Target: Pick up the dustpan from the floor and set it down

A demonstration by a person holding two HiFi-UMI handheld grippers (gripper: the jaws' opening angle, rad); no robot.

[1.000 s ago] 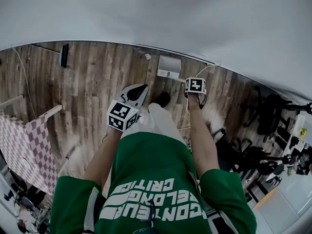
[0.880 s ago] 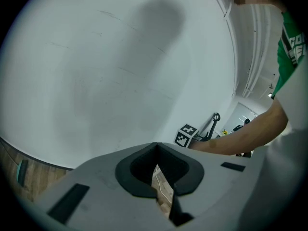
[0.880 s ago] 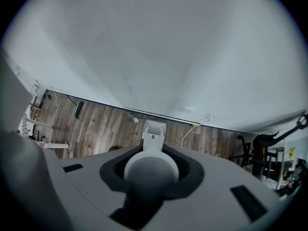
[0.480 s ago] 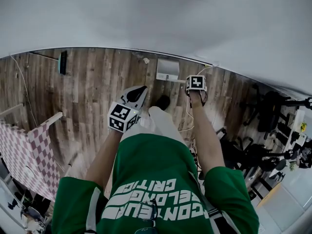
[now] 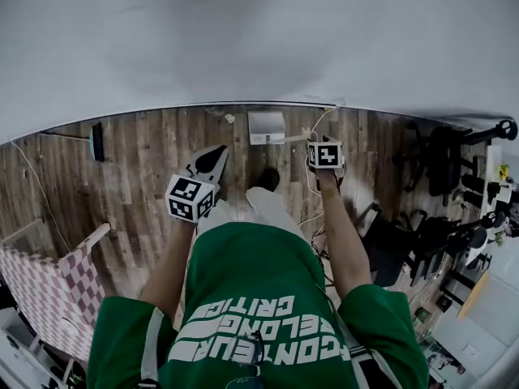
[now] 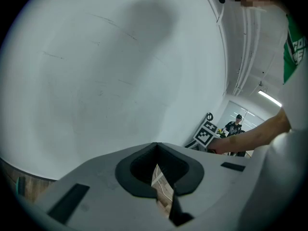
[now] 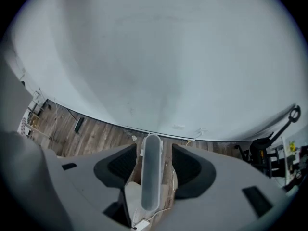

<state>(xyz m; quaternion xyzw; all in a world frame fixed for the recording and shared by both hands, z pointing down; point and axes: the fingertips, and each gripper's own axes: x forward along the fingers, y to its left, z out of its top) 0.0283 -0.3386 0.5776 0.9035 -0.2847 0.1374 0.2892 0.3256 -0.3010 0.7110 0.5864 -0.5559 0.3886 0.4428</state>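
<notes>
By the wall, on a plank floor: one person [image 5: 251, 298] in a green shirt, seen from overhead, faces a pale wall [image 5: 243, 39]. The wooden floor [image 5: 146, 160] runs along its foot.
Left arm: the bare left arm [image 5: 173, 258] bends slightly outward and reaches to 11 o'clock from the body, ending short of the other arm's reach.
Left gripper: the left gripper [image 5: 212, 157] tilts toward 1 o'clock and aims up at the wall. Its own view shows the tips met, with only a sliver of floor behind them and nothing held.
Dustpan: one pale grey dustpan [image 5: 266, 126] is at 12 o'clock, at the foot of the wall, between the two grippers and beyond both. From overhead it is unclear whether it rests on the floor.
Right arm: the right arm [image 5: 340, 233] is nearly straight and reaches to 1 o'clock.
Right gripper: the right gripper [image 7: 154, 150] has its jaws spread wide, one on each side of a long pale handle [image 7: 150, 177]. A strip of floor shows on either side, so neither pad appears to touch it.
Count: two grippers, two arms, one dustpan, one handle.
Around: one dark flat object [image 5: 96, 141] lies on the floor at 10 o'clock. One pink checked cloth [image 5: 49, 282] is at 8 o'clock. Black chairs [image 5: 422, 233] stand at 3 o'clock, number unclear. A second person [image 6: 236, 125] stands far off in the left gripper view.
</notes>
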